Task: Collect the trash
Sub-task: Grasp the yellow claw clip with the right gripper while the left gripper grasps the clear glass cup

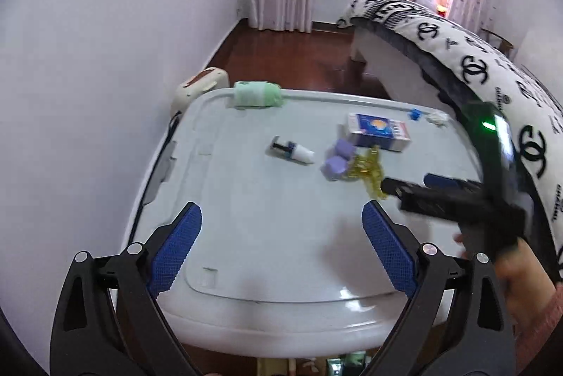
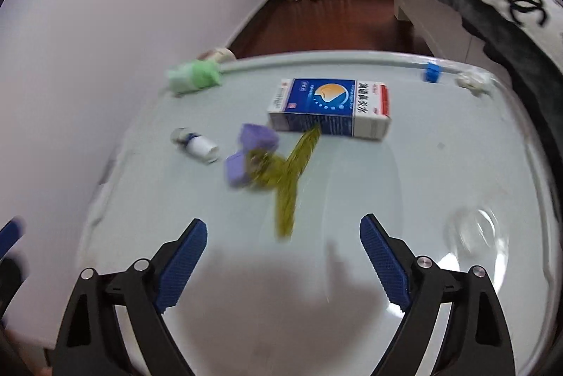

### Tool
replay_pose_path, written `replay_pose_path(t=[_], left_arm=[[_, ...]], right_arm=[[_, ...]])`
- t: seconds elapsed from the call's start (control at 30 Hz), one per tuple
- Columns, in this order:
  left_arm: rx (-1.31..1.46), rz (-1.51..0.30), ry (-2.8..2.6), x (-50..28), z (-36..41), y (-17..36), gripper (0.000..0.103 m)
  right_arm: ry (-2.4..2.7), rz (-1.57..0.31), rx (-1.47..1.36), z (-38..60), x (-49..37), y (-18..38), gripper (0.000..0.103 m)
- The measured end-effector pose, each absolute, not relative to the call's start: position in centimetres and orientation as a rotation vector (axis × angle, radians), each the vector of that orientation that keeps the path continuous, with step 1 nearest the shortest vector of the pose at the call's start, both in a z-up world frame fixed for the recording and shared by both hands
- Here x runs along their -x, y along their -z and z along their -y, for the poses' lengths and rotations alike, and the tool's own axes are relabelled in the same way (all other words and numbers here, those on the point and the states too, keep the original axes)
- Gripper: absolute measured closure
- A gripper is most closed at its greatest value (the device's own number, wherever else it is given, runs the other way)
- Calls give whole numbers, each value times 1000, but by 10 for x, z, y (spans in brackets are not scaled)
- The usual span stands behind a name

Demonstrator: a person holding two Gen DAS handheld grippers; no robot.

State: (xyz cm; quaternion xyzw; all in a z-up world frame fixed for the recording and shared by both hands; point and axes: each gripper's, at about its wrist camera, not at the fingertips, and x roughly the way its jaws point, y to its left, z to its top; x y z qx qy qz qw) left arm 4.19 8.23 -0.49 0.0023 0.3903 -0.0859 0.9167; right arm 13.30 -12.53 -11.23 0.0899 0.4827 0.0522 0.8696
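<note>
Blue ribbed pads line both grippers, and each pair of jaws stands wide apart with nothing between them. The left gripper (image 1: 281, 249) hangs over the near part of a pale plastic lid (image 1: 246, 217); the right gripper (image 2: 283, 256) does likewise, just short of a yellow-green wrapper (image 2: 288, 179) that appears blurred. Touching that wrapper are two purple blocks (image 2: 246, 154). Left of them lies a small white bottle (image 2: 197, 145) on its side. Beyond sits a blue and white box (image 2: 330, 110), lying flat. At the lid's far edge are a green roll (image 2: 193, 78), a blue clip (image 2: 432, 71) and crumpled white paper (image 2: 473, 80).
</note>
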Motion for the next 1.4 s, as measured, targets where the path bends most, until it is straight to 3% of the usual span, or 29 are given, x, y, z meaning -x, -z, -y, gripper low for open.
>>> replay_pose_path(t=[0.13,0.17,0.23,0.3,0.53,0.73,1.03,1.4], left_arm=[[24,-841,157,-51,-93,14,13],[37,-856,155,-53,-97,17,13],[56,-869,160,-55,-101,19,13],[54,-875,151,-56,-104,20,13],[48,-903,170,-57,-99,28,13],[8,-960,347,-49,-66,48,13],[-186,-882,686,-39,104,64,13],[-152,-972,622,-118,223,109,14]], right_arm=[[-69,-1074,-185,120,-177,143,18],[-59,-1084,-203,121,-184,148,27],[-31,-1074,-193,119,-190,151,33],[-1,-1074,-132,115,-190,148,56],[-44,-1061,-184,135,-139,132,56],[-9,-962,-192,183,-30,80,56],[262,-807,-268,284,82,14,56],[204,-774,-320,302,80,18,56]])
